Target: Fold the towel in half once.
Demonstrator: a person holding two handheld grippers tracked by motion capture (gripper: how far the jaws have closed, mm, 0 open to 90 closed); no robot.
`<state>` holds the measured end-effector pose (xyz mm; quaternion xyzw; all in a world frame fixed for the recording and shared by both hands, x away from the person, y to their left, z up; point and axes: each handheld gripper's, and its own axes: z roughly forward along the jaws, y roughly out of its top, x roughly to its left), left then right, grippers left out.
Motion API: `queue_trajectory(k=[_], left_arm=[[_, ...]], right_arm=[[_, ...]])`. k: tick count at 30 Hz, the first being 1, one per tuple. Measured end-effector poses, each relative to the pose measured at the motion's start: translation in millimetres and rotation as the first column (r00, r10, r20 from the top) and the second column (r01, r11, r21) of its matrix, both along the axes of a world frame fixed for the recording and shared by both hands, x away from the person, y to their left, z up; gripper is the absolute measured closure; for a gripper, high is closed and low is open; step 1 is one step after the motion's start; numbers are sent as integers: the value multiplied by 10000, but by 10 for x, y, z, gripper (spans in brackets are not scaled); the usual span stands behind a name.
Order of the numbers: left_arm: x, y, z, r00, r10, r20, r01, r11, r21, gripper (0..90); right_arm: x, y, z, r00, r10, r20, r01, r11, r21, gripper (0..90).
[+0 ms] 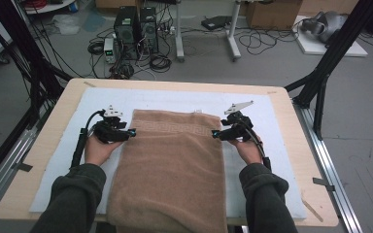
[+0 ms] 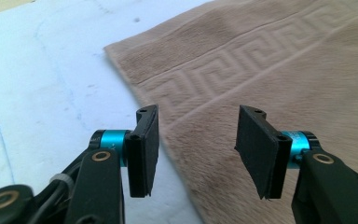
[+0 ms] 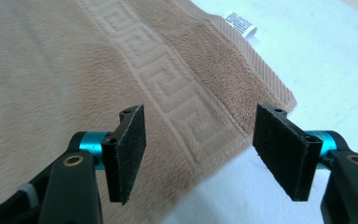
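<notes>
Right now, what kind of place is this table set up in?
Probably a lab or workshop rigged for recording, not a home. Computer towers stand on a bare floor amid loose cables, black frame struts flank the wooden table, and cardboard boxes sit at the back.

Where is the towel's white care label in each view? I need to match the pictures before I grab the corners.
High view: the white care label pokes out at the towel's far edge, near its right corner.
Left gripper view: the label is not in it.
Right gripper view: the label sits at top, right of centre.
Shared landmark: the towel's key-pattern band.
</notes>
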<state>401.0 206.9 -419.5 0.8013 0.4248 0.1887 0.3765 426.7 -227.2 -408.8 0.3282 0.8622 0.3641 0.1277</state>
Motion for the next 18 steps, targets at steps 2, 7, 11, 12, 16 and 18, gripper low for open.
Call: queue_trajectory(k=[2,7,11,12,16,18], left_arm=[[42,-15,-49,9999,108,-46,-109,9998,-159,524],[139,-24,-208,9968,338,-723,-348,9993,-135,548],[134,-45,-219,9971,479,-599,-478,9989,31,619],[132,-48,-218,9970,481,-606,-480,9988,35,660],[126,-69,-222,9970,294,-717,-307,9994,-178,791],[134,-55,-219,9950,312,-945,-357,9983,-466,824]], right_arm=[[47,12,-72,9999,-65,-150,66,9999,90,369],[112,100,-240,9991,-101,-411,74,9978,-653,398],[95,130,-274,9998,-161,-134,149,9959,-896,474],[94,137,-268,9999,-95,-121,84,9956,-934,575],[92,136,-275,9989,131,-449,-156,9983,-564,664],[104,116,-277,9977,201,-649,-220,9993,-291,741]])
